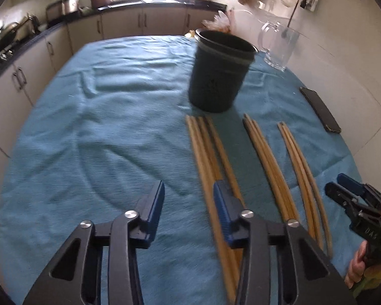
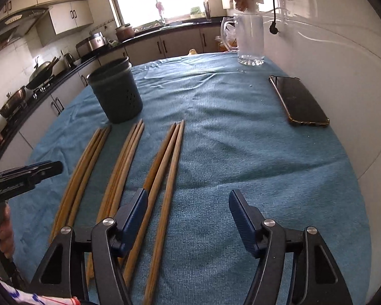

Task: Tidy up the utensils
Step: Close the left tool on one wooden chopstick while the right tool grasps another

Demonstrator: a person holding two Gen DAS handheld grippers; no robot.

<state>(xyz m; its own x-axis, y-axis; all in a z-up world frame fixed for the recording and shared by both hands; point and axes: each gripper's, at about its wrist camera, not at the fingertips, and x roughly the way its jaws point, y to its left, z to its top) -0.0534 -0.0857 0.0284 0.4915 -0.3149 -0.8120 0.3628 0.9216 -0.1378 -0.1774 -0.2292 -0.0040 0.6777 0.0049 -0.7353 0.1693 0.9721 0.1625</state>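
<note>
Wooden chopsticks point(image 1: 210, 157) lie under both parted, empty grippers: left gripper point(image 1: 189, 198) (narrower), right gripper point(image 2: 188, 208).

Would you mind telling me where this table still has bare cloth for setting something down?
The widest free patch of the blue cloth lies left of the dark holder and the chopsticks. A second lies between the chopsticks and the phone, reaching back towards the glass jug. It is crowded in front of the holder, where three bundles lie side by side.
</note>
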